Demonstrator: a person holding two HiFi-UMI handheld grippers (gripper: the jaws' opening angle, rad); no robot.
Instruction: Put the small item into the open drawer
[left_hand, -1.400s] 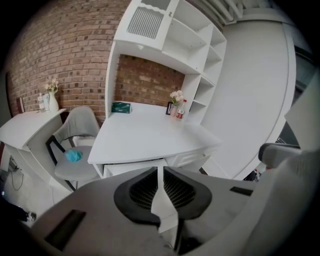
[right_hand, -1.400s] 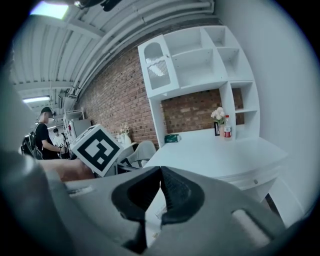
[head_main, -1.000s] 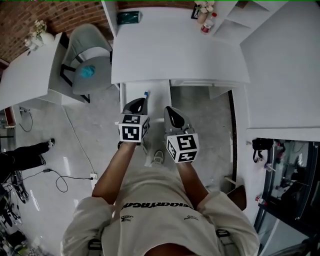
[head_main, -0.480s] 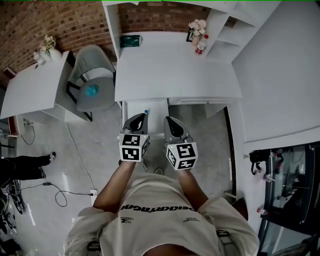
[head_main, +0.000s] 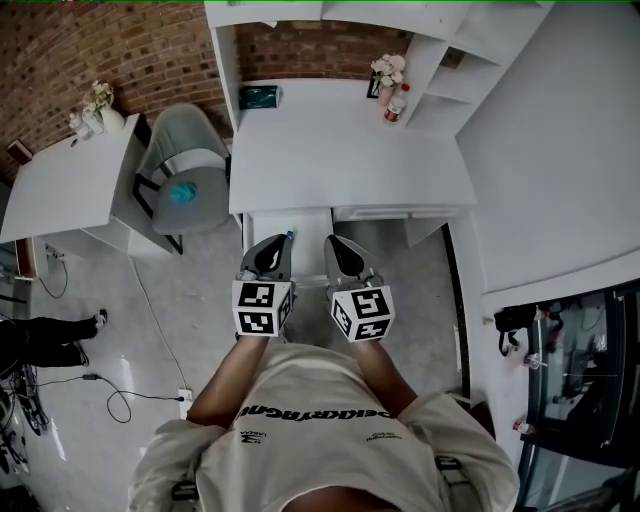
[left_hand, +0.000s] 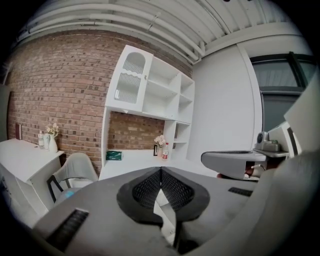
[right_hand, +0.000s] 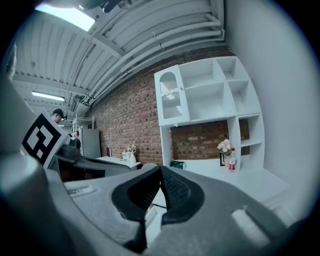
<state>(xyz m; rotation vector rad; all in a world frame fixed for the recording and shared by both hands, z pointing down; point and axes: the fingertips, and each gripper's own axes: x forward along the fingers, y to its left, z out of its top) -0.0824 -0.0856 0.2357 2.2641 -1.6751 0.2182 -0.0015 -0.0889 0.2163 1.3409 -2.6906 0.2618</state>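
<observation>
The small item (head_main: 290, 236) lies in the open drawer (head_main: 312, 228) below the desk's (head_main: 340, 150) front edge. In the head view it sits just at 1 o'clock of the left gripper (head_main: 273, 246) tip and at 10 o'clock of the right gripper (head_main: 338, 245), gripped by neither. Both forearms reach forward side by side from the torso, the grippers pointing toward 12 o'clock and roughly level, each with its jaws clenched tip to tip on nothing. The item is tiny, a pale sliver with a blue end; finer detail cannot be made out.
</observation>
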